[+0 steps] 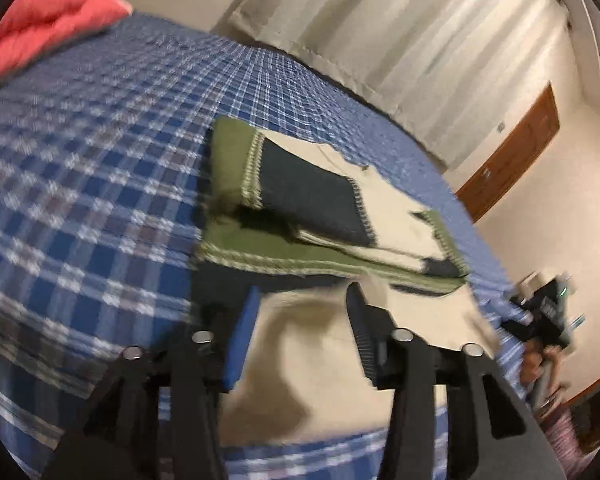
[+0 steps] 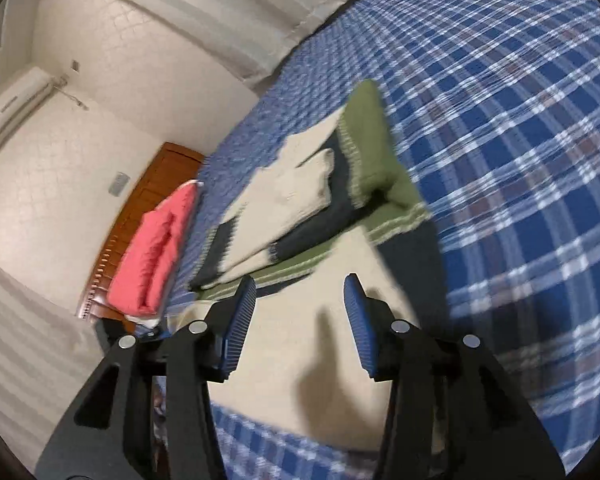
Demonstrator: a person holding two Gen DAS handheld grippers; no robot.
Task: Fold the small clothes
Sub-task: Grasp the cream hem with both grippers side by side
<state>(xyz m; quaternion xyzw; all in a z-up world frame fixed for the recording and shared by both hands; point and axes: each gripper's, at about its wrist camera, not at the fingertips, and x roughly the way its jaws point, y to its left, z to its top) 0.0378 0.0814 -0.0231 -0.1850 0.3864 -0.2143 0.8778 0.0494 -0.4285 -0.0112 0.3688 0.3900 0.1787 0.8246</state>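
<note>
Cream garment (image 2: 328, 344) lies under both open, empty claws, left claw (image 1: 304, 300) and right claw (image 2: 300, 292).

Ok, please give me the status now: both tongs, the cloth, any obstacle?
Left tongs open, nothing held. Right tongs open, nothing held. Cream cloth lies flat on the plaid bed, just below the folded green stack. Nothing in the way.

Both wrist views close, angled down over bed (image 1: 80, 152); share folded clothes (image 1: 320, 216).
</note>
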